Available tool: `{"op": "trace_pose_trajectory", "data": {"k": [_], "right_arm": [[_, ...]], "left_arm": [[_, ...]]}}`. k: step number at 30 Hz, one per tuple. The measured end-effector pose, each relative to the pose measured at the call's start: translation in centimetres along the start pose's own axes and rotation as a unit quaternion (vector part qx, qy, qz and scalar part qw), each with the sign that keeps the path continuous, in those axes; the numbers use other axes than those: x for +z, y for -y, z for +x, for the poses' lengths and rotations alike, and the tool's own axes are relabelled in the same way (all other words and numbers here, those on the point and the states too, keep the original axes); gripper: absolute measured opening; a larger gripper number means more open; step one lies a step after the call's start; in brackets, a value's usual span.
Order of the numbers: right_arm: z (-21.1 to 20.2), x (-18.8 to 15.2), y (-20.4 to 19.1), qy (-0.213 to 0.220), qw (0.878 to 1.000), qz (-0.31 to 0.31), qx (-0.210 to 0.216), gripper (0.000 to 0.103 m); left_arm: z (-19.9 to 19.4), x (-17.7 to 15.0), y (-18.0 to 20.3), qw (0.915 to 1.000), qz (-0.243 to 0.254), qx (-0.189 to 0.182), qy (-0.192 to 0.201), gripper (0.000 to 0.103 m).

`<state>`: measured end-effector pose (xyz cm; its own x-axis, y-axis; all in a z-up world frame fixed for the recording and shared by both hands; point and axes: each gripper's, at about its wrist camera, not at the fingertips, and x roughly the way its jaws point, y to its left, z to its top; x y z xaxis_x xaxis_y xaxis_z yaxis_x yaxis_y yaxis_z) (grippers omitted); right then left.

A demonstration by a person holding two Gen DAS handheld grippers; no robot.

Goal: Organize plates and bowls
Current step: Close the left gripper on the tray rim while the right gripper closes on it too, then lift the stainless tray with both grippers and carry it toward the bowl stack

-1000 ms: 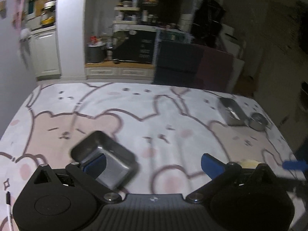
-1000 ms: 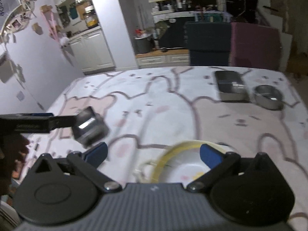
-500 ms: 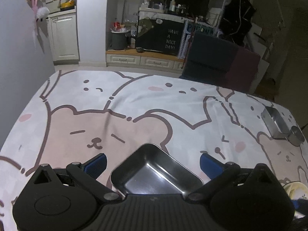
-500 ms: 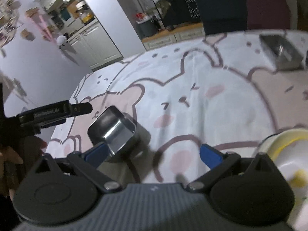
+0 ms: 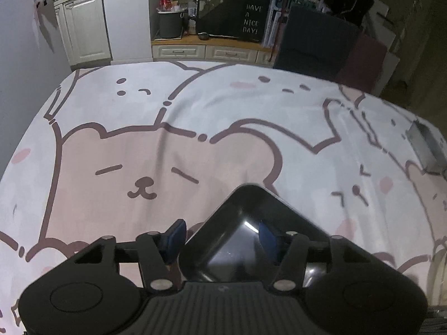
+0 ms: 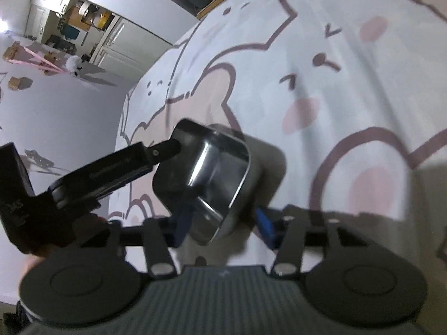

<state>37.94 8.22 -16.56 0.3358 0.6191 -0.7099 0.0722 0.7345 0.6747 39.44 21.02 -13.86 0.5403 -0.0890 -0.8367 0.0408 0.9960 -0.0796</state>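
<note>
Tray: we saw a small rectangular steel tray (image 5: 252, 230) with rounded corners and a shiny, dark inside, lying on the table near its front edge.
Left gripper: the left gripper (image 5: 220, 236) had just been closing; one blue pad was inside the tray, one outside its wall. We could not tell if the pads pressed.
Right gripper: the right gripper (image 6: 223, 227) had also just been closing, half wide around the tray's near corner (image 6: 212, 178).
Tablecloth: soft matte cloth (image 5: 167, 128) with pink bears.
</note>
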Motion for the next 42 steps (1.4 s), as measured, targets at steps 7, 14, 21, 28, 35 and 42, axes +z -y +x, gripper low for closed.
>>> {"op": "trace_pose_trajectory", "data": {"k": [7,14,21,28,35,42], "right_arm": [[0.9,0.0,-0.7,0.003,0.999,-0.022,-0.03,0.02],[-0.4,1.0,-0.6,0.027,0.996,-0.067,-0.055,0.013],[-2.2,1.3,-0.4,0.036,0.985,-0.152,-0.08,0.011],[-5.6,0.1,1.3,0.02,0.977,-0.194,-0.086,0.01],[-7.9,-2.3,3.0,-0.009,0.973,-0.212,-0.089,0.01],[-8.0,-3.7,3.5,-0.02,0.97,-0.221,-0.102,0.01]], "left_arm": [[1.0,-0.4,-0.8,0.9996,-0.003,0.021,-0.019,0.031],[0.4,-1.5,-1.1,0.9994,-0.025,0.0,-0.023,0.01],[-2.0,-3.9,0.8,0.9977,-0.048,-0.045,-0.018,0.01],[-4.6,-7.3,4.0,0.9976,-0.04,-0.05,-0.028,0.01],[-6.1,-9.9,6.0,0.9973,-0.027,-0.054,-0.041,0.01],[-5.7,-11.2,6.4,0.9975,-0.03,-0.042,-0.049,0.01]]}}
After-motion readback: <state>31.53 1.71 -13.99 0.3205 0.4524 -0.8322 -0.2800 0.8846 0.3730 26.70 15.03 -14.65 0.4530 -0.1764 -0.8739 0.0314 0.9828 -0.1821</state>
